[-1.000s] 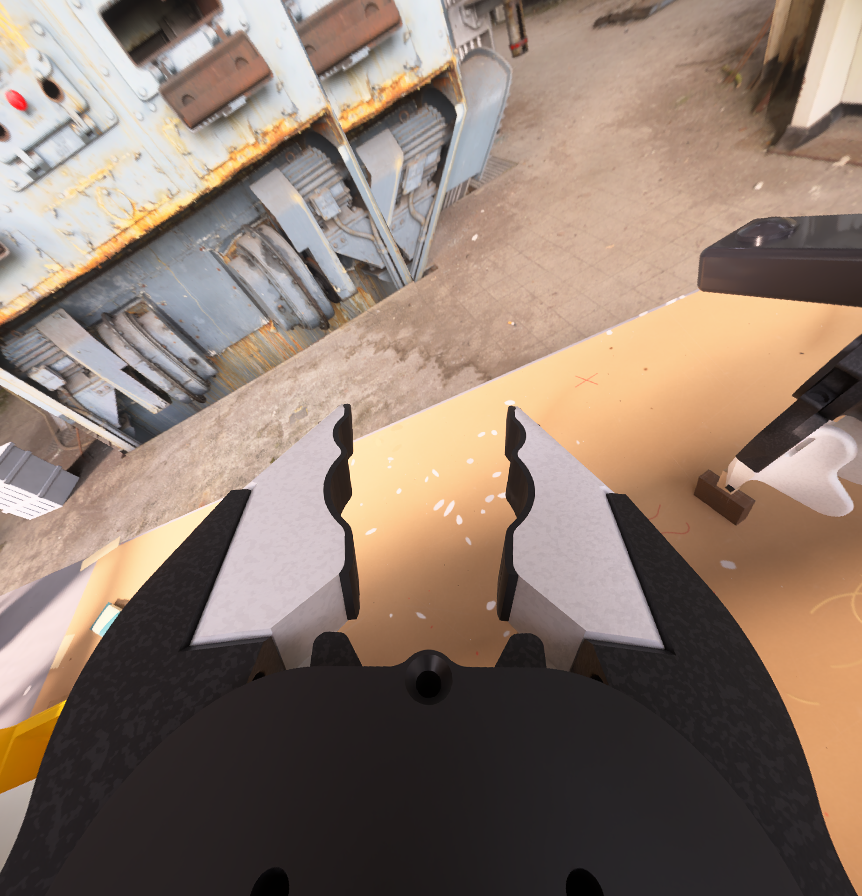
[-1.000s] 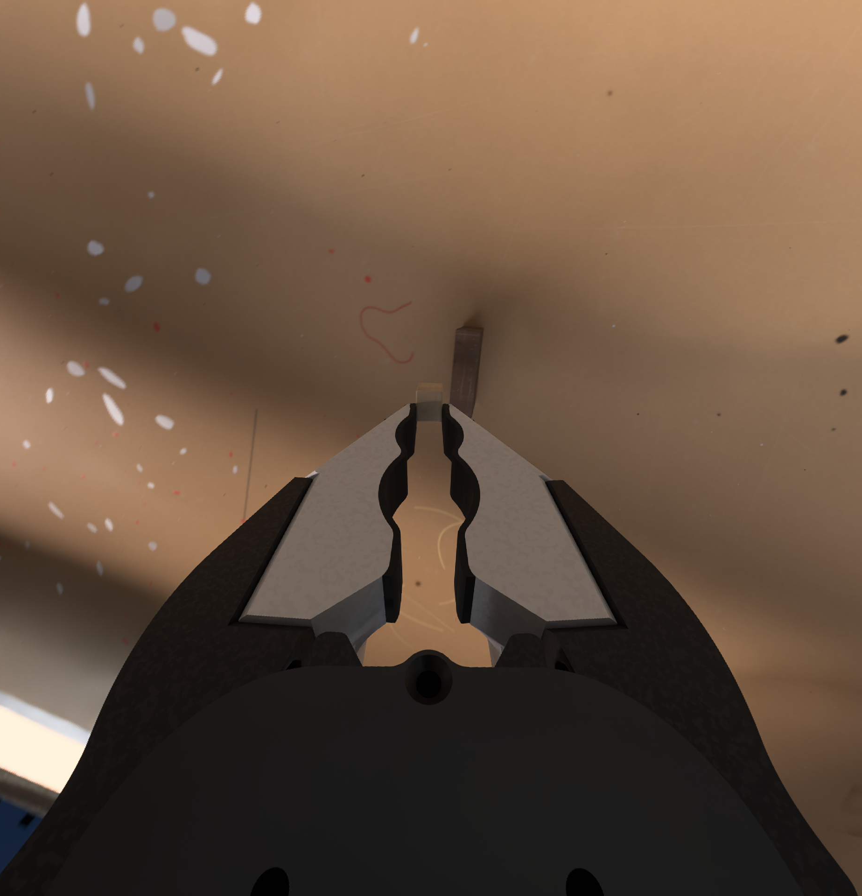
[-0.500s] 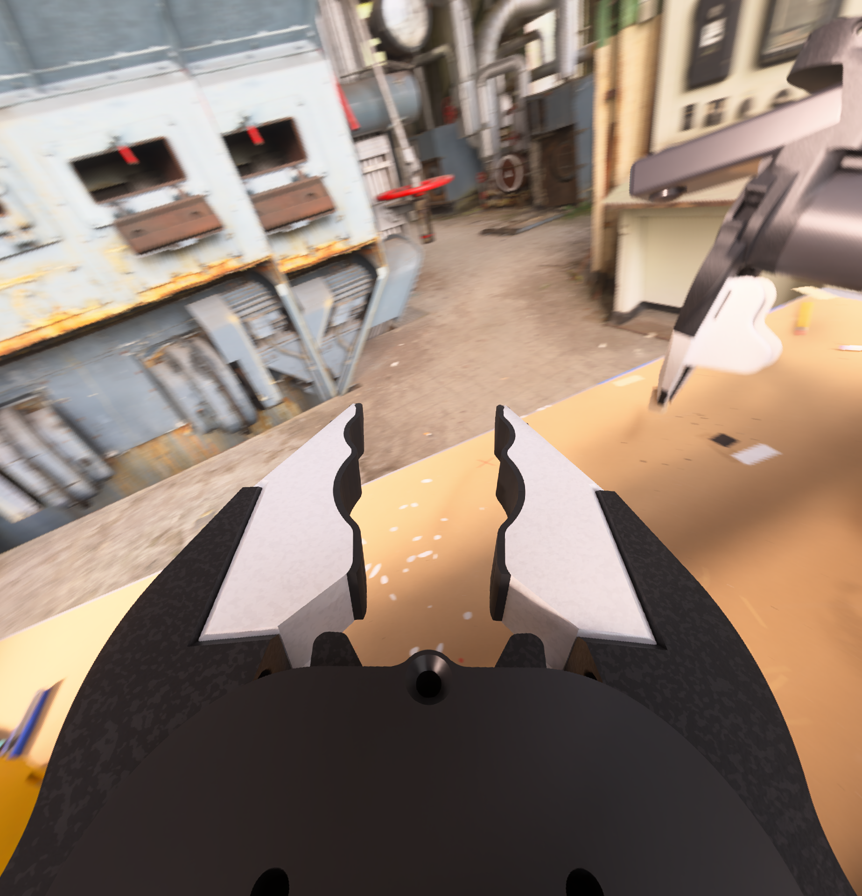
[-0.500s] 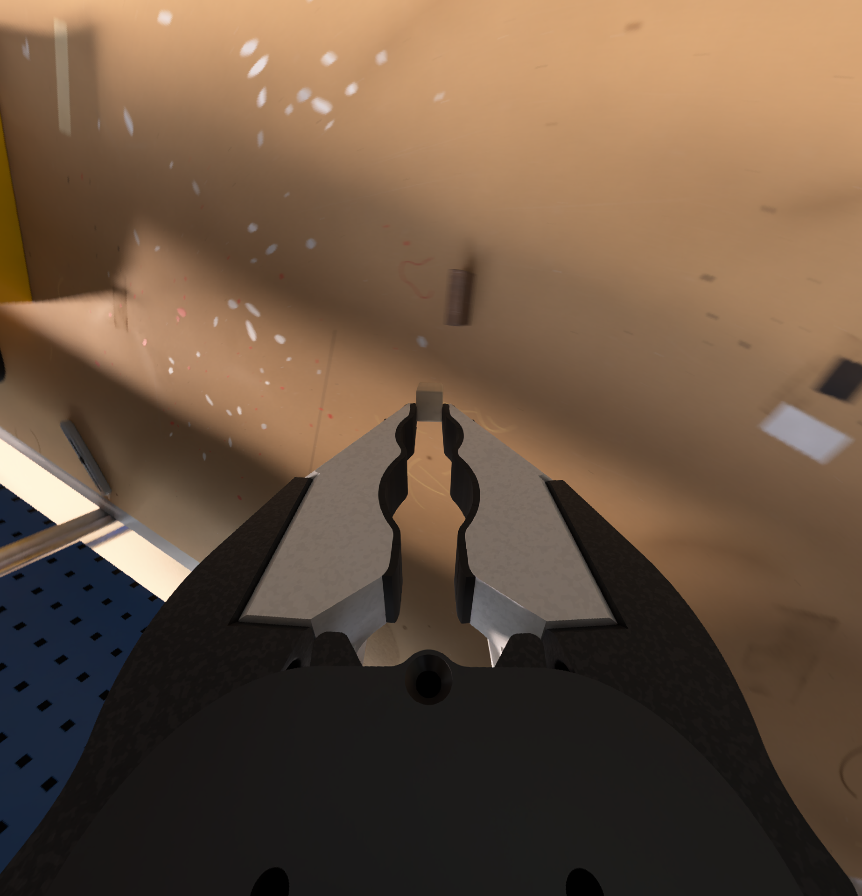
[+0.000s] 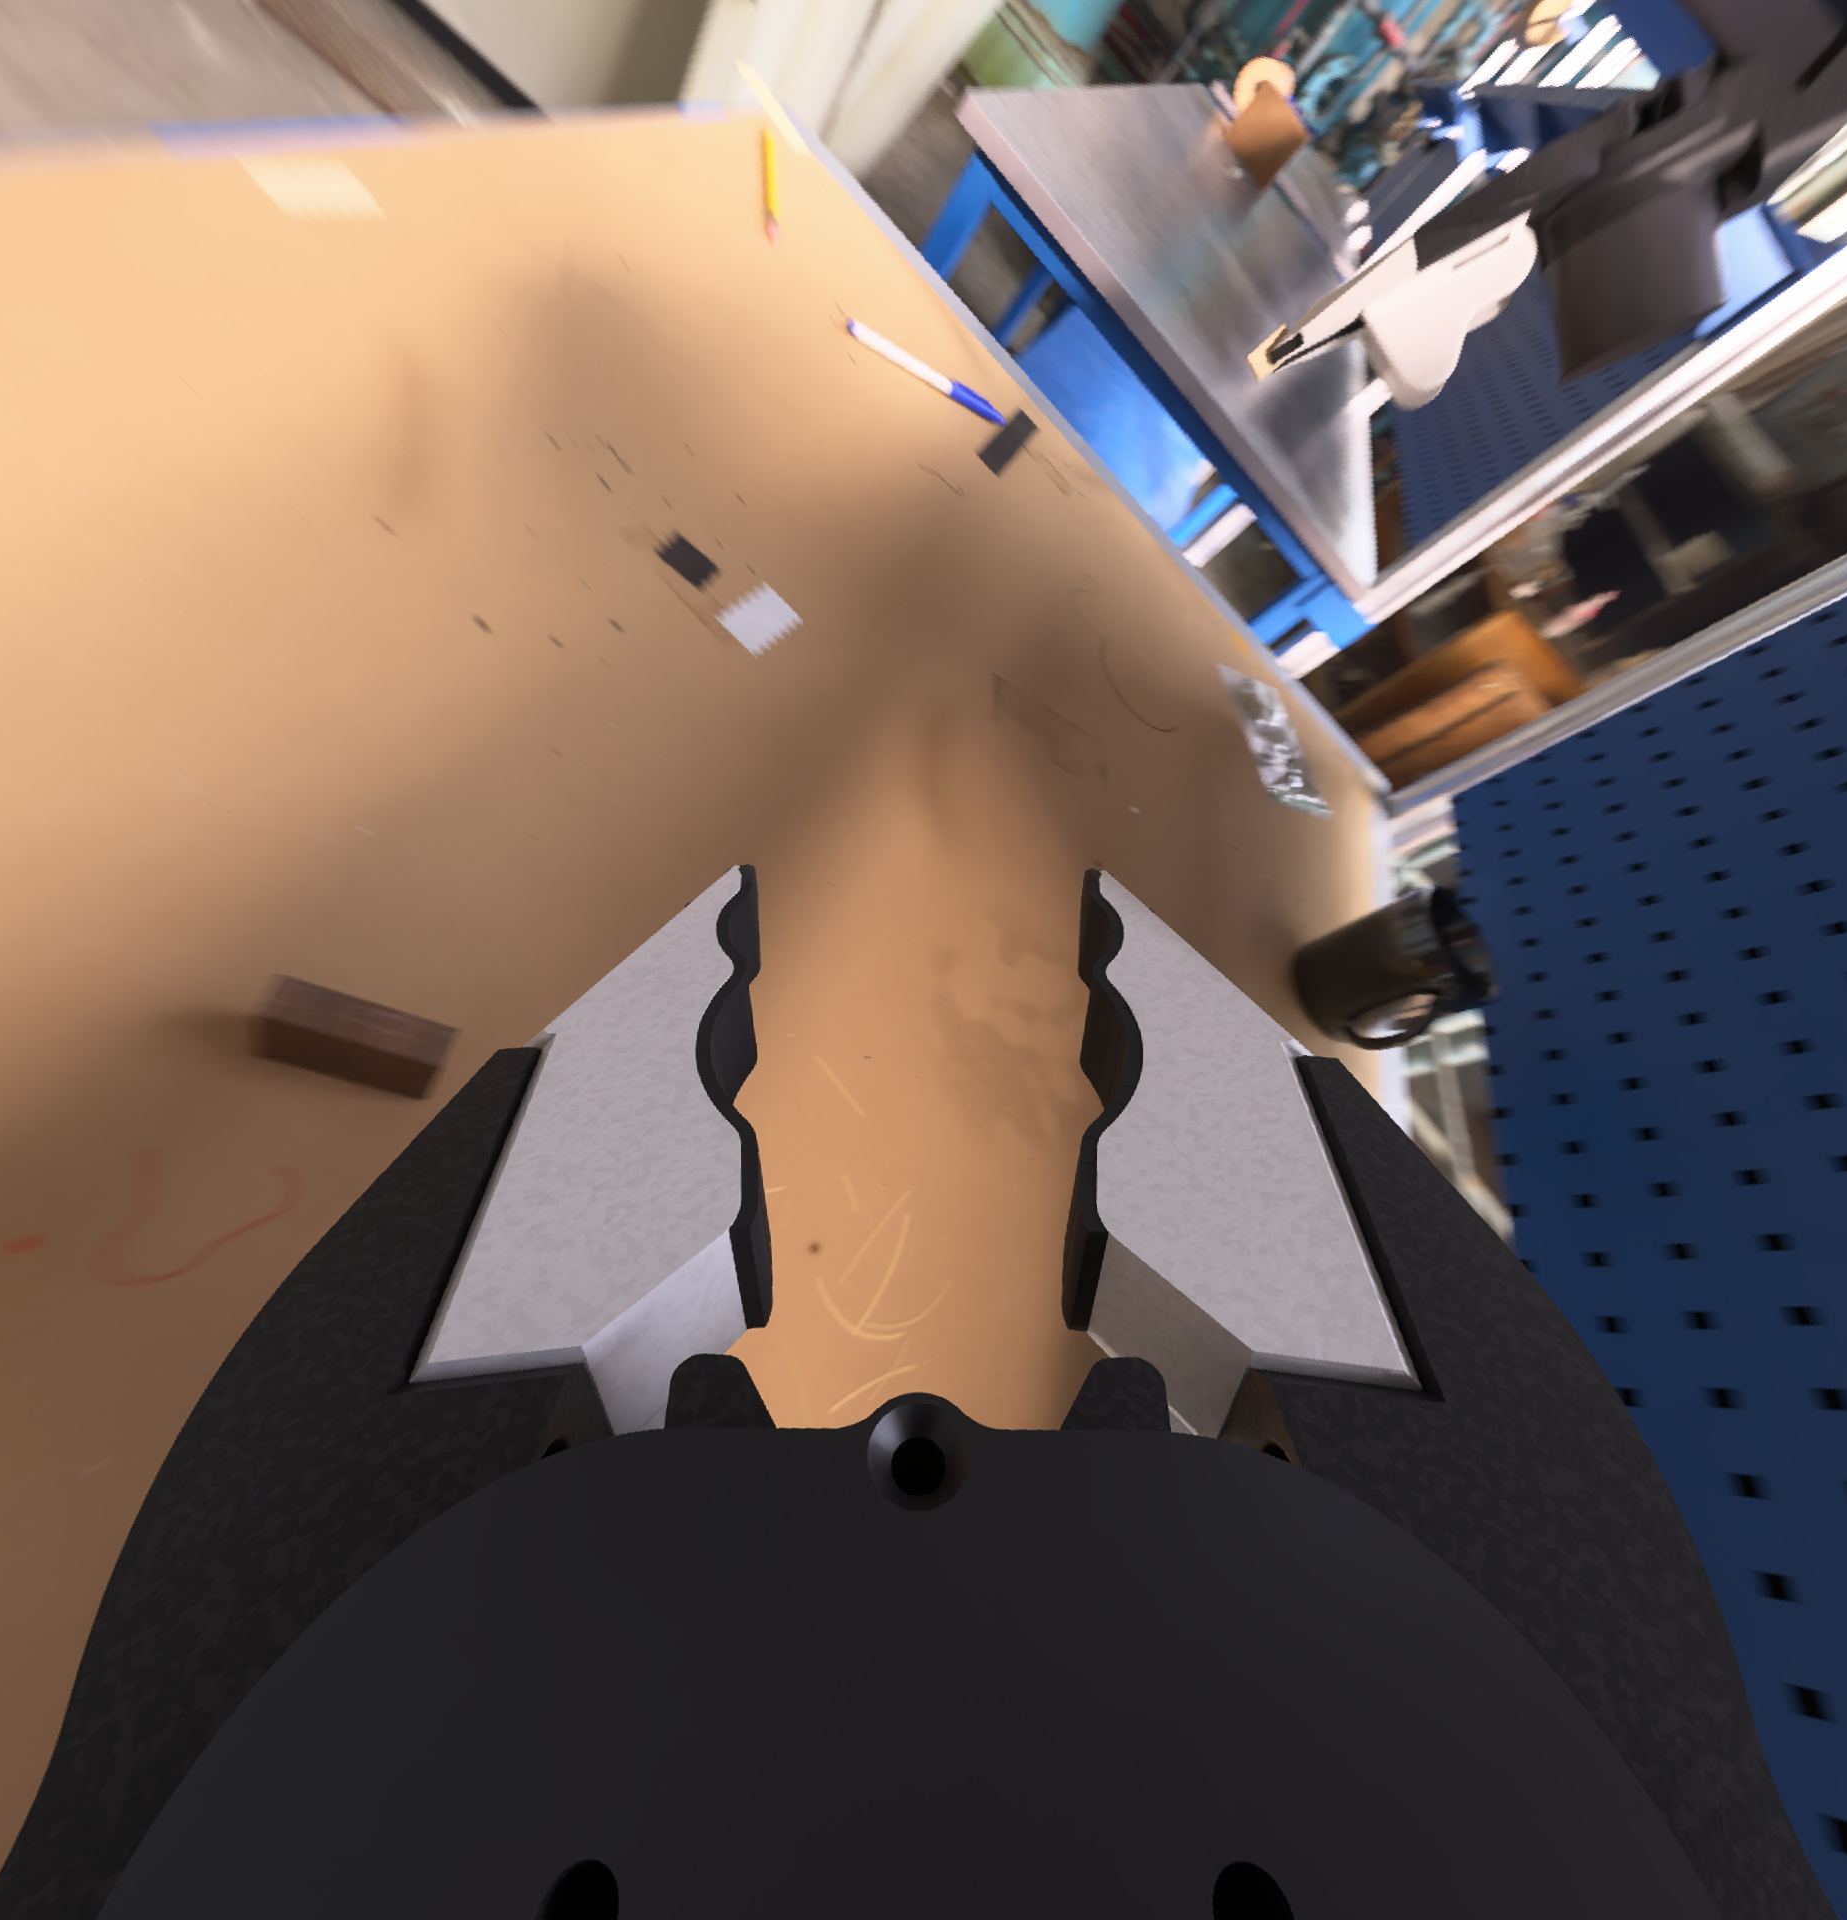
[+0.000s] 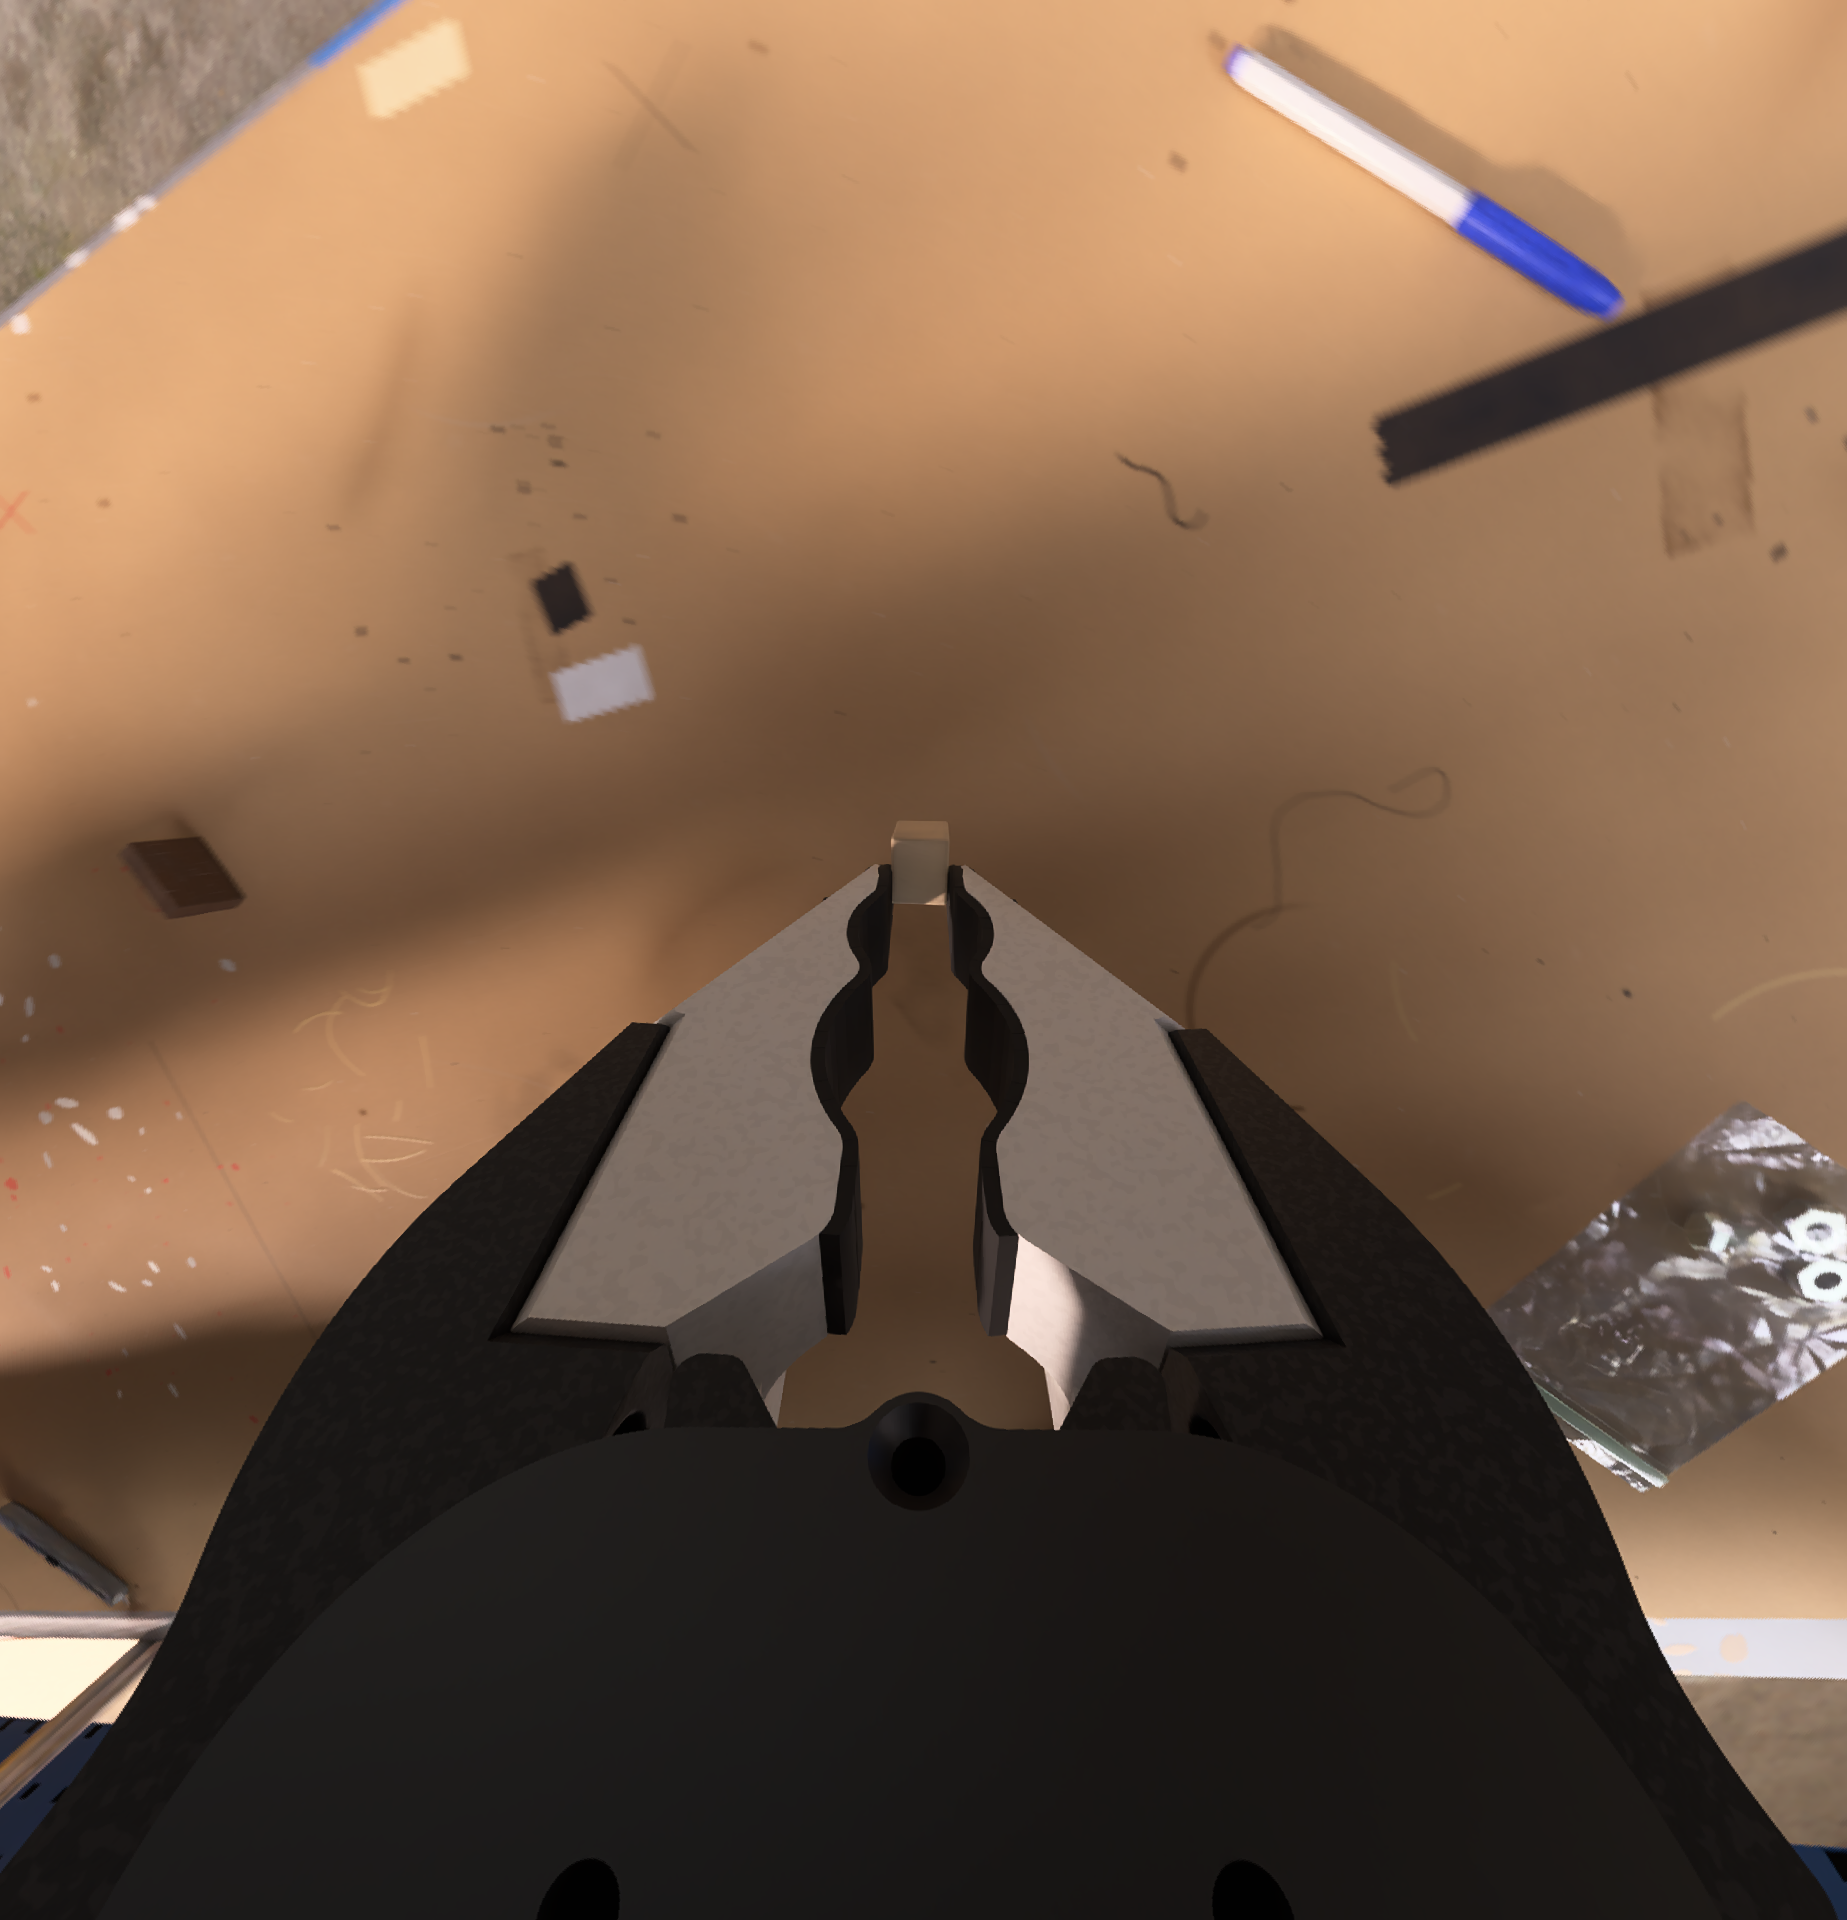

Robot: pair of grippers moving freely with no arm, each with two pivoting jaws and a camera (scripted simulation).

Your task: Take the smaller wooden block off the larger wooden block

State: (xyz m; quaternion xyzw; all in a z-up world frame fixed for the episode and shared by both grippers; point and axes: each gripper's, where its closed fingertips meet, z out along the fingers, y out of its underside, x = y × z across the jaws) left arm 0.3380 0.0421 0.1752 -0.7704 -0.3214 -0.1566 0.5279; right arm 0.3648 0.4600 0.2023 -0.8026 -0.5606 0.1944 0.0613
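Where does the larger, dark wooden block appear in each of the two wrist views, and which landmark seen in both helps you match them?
Left wrist view: dark block lies on the table at middle left, beside the left claw, blurred.
Right wrist view: dark block lies at middle left, far from the right claw, which holds the small block.
Shared landmark: the white patch with a black square beside it.

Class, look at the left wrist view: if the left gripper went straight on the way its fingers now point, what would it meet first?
Probably only the bare tan tabletop. The open left gripper has nothing between its fingers or just beyond them; the larger wooden block lies off to its left and the dark mug to its right. Depth is uncertain.
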